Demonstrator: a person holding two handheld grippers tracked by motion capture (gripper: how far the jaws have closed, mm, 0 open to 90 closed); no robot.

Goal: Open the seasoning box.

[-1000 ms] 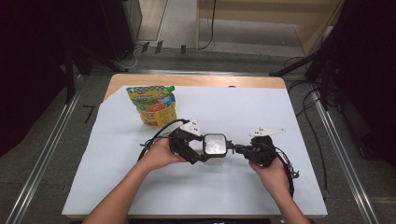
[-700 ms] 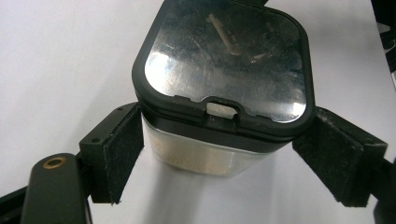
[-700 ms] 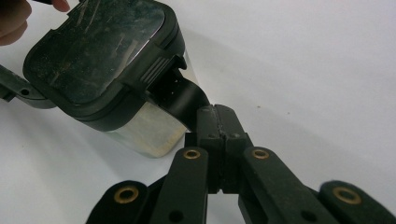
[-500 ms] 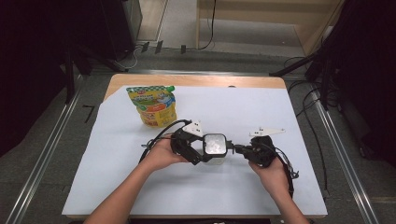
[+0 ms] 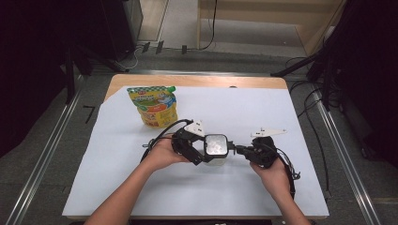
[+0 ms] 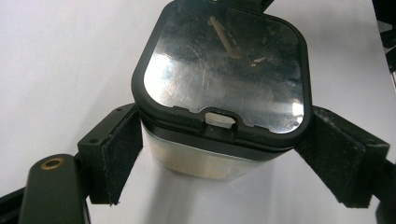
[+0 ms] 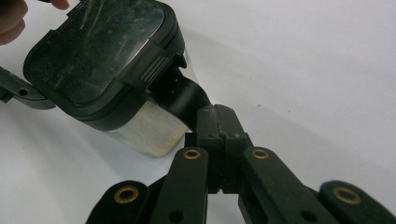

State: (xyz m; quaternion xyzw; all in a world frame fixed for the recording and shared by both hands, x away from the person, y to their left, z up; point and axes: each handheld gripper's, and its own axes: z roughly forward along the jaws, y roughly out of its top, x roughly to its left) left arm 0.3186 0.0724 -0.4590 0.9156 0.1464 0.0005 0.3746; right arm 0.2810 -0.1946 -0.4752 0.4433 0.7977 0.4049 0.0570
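Nearest the person, the right gripper (image 7: 219,122) has its jaws pressed together on the black latch flap (image 7: 184,95) at the side of the box (image 5: 216,149), a metal tub with a black-rimmed mirrored lid that stands mid-table on the white sheet (image 5: 244,110). The left gripper (image 6: 219,161) pinches the box's body from both sides. To free the flap cleanly, I'd say the left should hold firm while the right pulls it outward, well clear of the pouch (image 5: 154,106) beyond.
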